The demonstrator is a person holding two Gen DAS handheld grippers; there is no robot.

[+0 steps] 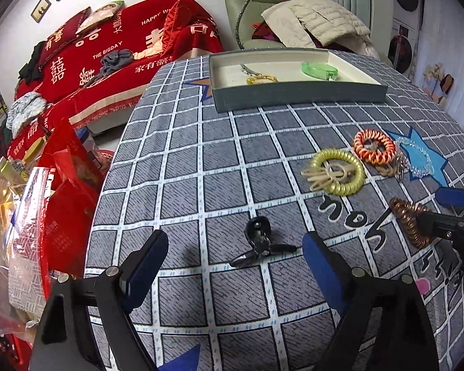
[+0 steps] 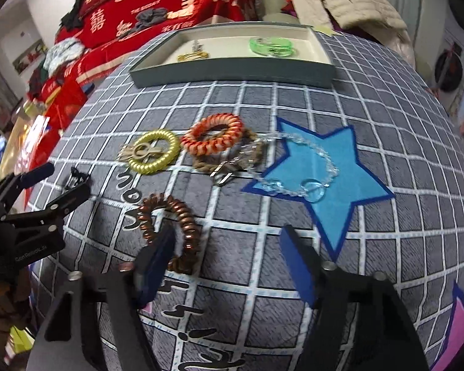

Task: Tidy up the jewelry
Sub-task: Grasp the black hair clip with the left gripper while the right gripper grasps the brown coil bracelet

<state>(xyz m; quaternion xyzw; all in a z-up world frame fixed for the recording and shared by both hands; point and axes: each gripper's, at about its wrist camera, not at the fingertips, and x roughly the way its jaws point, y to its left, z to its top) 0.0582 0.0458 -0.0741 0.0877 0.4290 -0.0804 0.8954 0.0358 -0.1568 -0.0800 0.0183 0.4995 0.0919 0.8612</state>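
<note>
In the left wrist view my left gripper (image 1: 235, 262) is open, and a black claw clip (image 1: 259, 244) lies on the checked tablecloth between its fingers, untouched. My right gripper (image 2: 227, 256) is open over a brown coil hair tie (image 2: 187, 232). Its left finger (image 2: 157, 256) stands in the ring's hole and the right finger stands outside on the cloth. The pads do not press on the coil. A yellow coil (image 2: 153, 151), an orange coil (image 2: 213, 137) and a clear bead bracelet (image 2: 297, 167) lie further back. The grey tray (image 2: 232, 74) holds a green piece (image 2: 270, 46) and a gold piece (image 2: 193, 56).
Silver pins (image 2: 222, 176) and a brown braided tie (image 2: 253, 154) lie by the orange coil. The table's left edge drops off to red bags (image 1: 68, 191) and plastic packets. Behind the table are a red-covered sofa (image 1: 123, 46) and an armchair with a beige jacket (image 1: 318, 18).
</note>
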